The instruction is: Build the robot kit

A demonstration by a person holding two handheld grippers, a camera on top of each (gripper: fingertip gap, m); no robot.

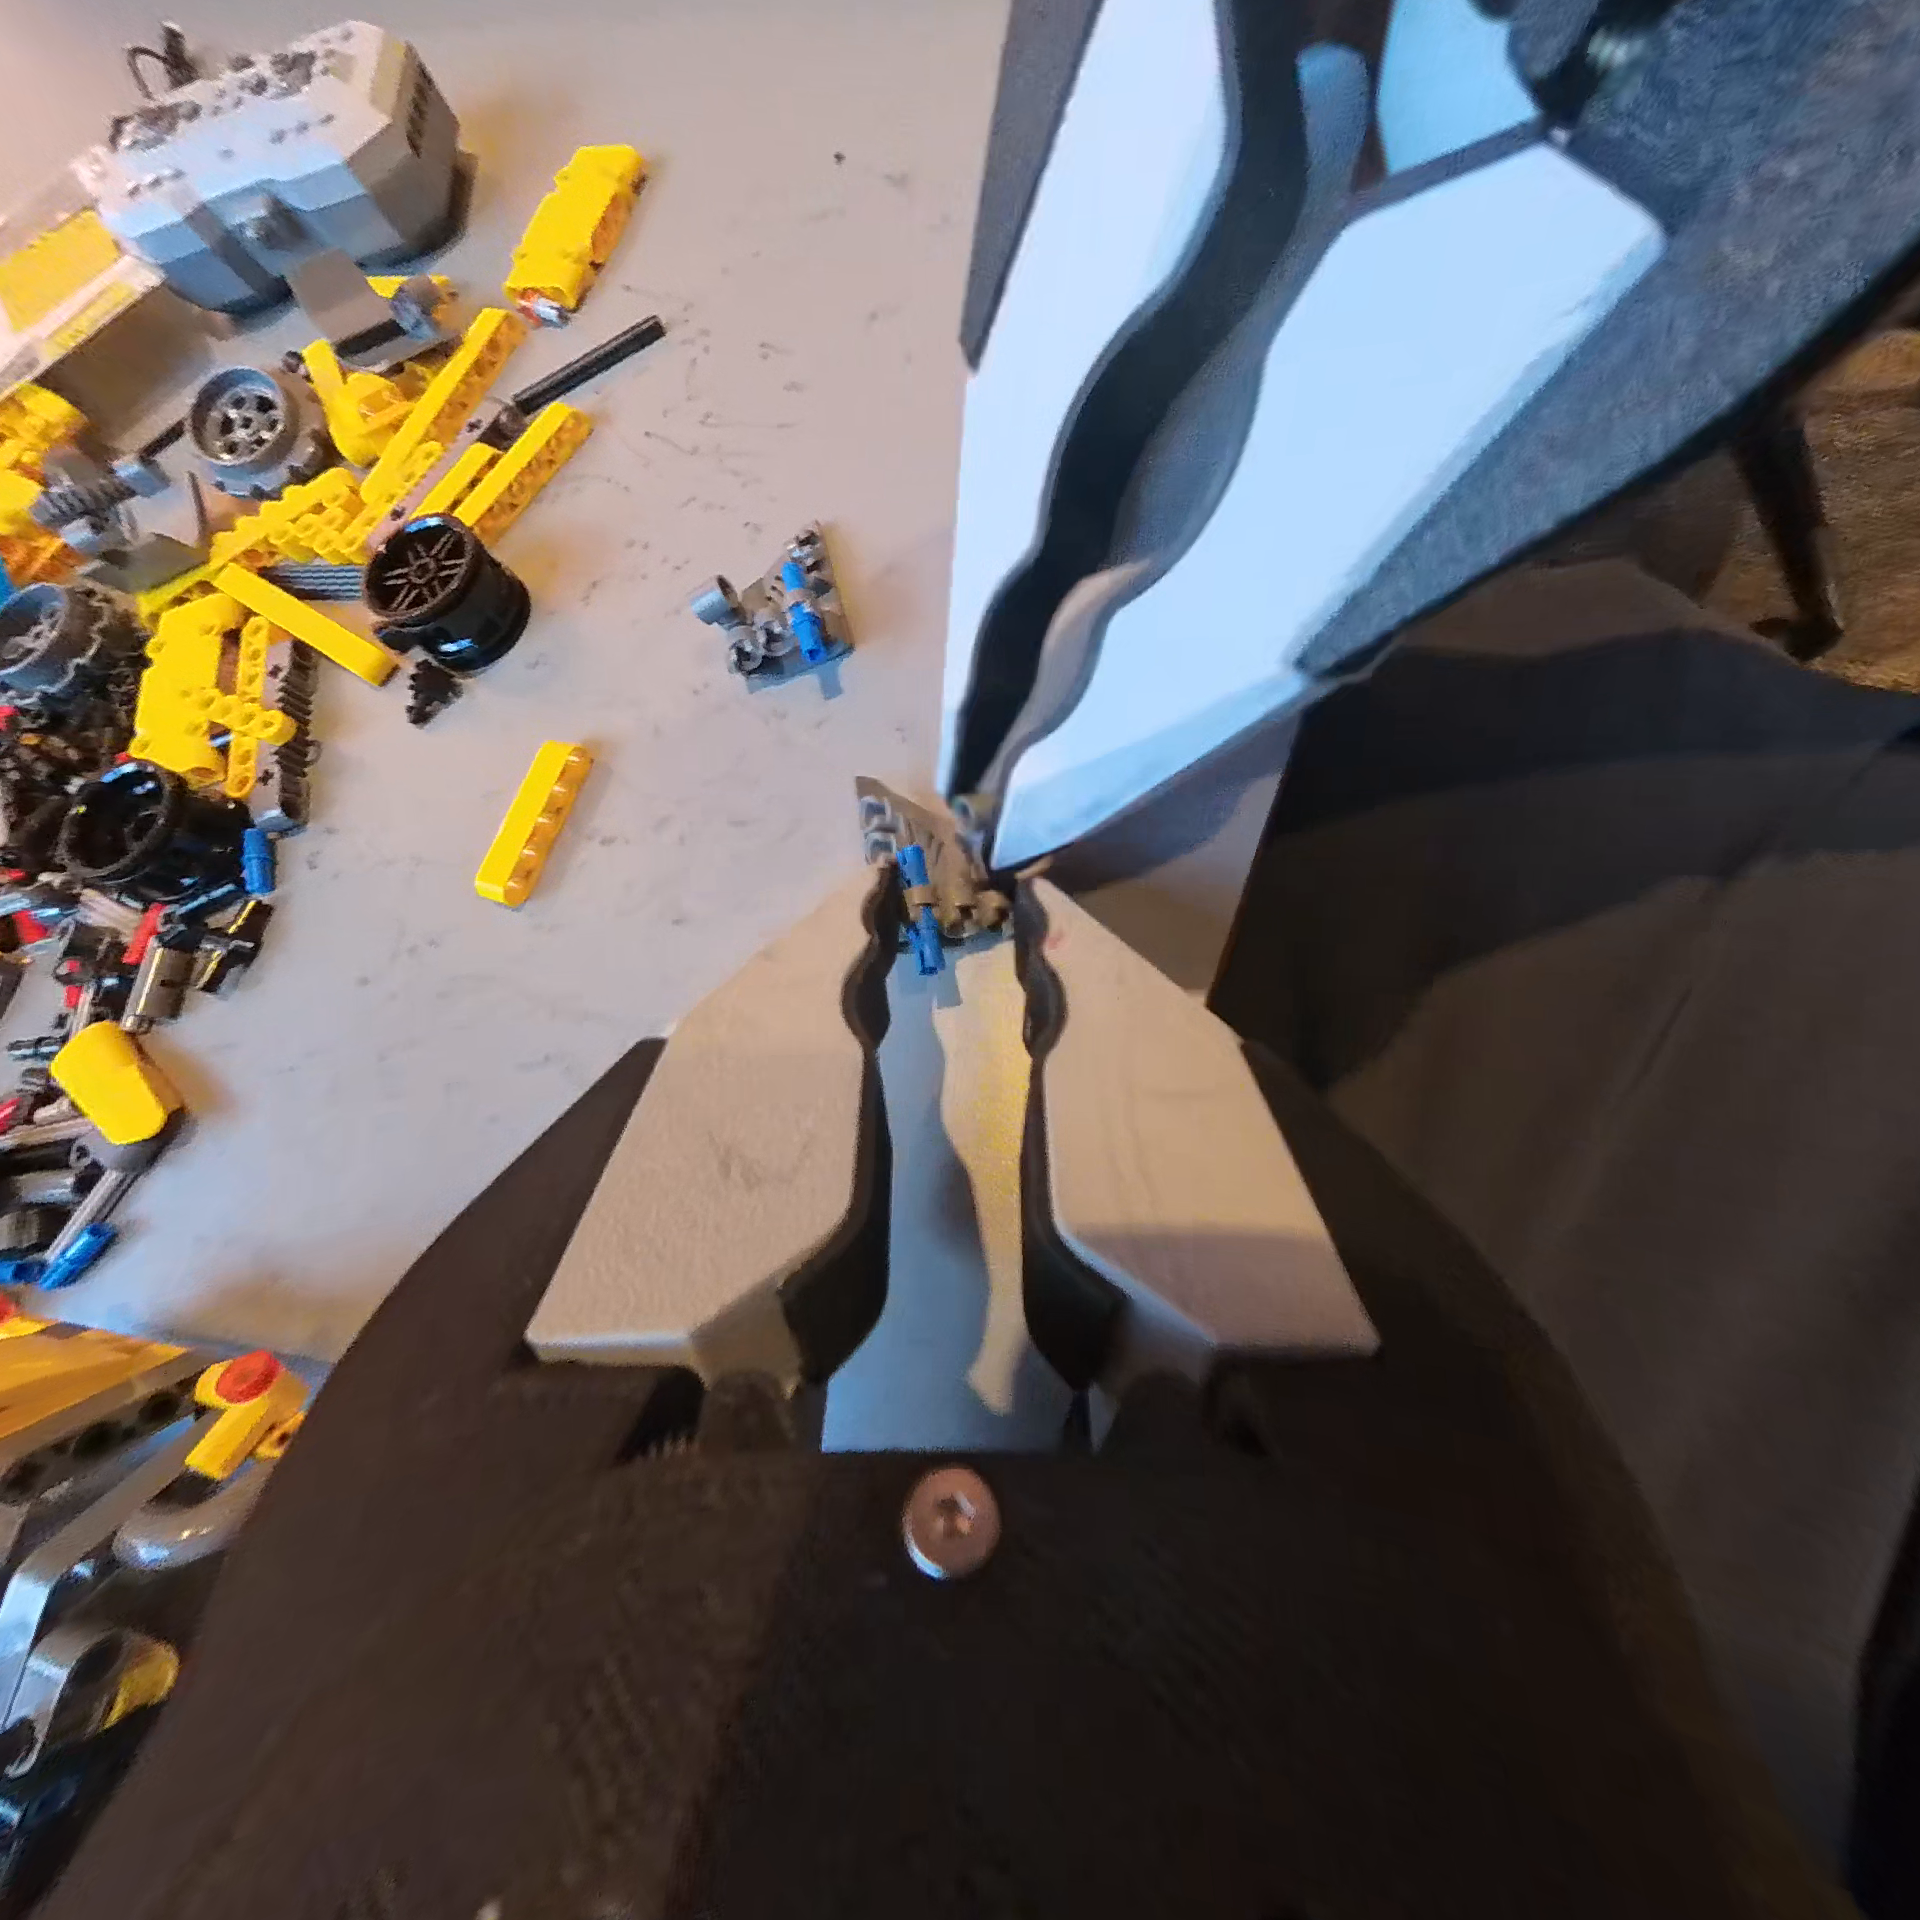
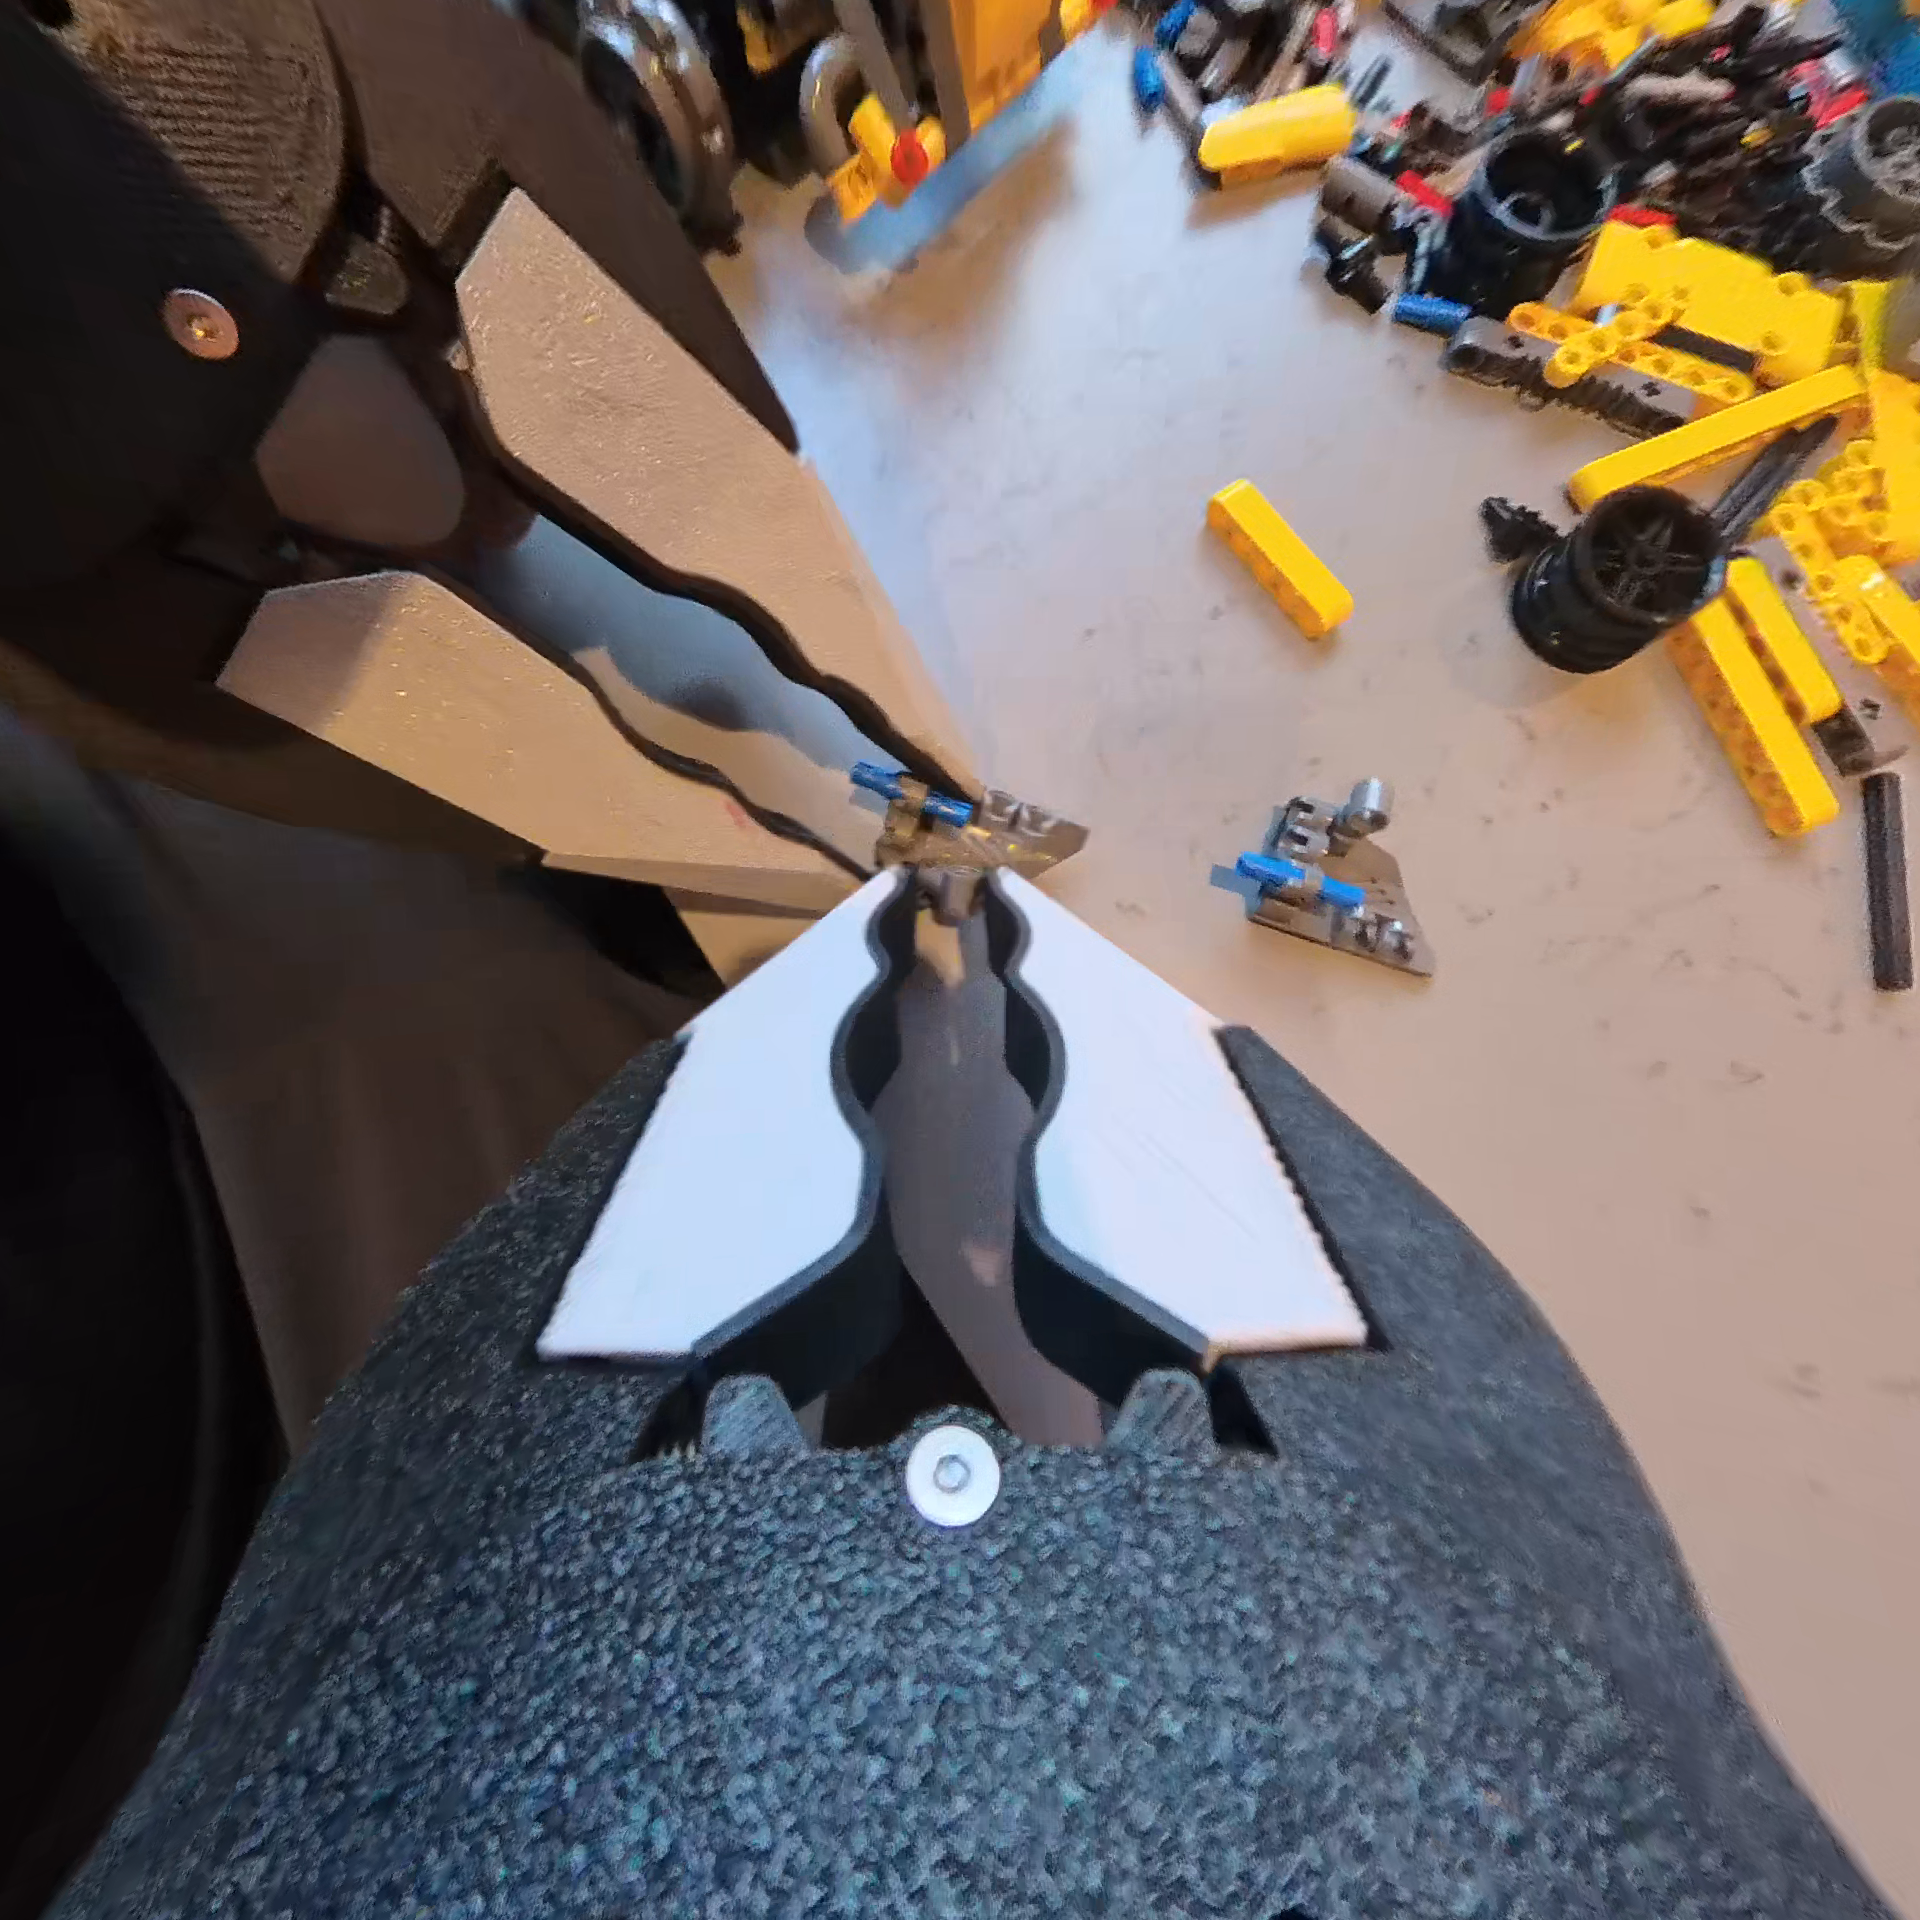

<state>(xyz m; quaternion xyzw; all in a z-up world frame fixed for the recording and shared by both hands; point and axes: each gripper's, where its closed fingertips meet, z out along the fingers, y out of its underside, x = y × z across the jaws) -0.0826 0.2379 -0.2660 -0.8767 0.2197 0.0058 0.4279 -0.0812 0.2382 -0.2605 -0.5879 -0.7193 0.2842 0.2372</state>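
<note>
Where both grippers meet: grey piece.

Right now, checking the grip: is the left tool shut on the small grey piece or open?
Shut: the left tool pinches the small grey piece between its tips, held off the table.

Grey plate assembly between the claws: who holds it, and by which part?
Both. The left claw pinches the grey plate assembly at its blue-pin end; the right claw grips a small grey connector on its edge.
</note>
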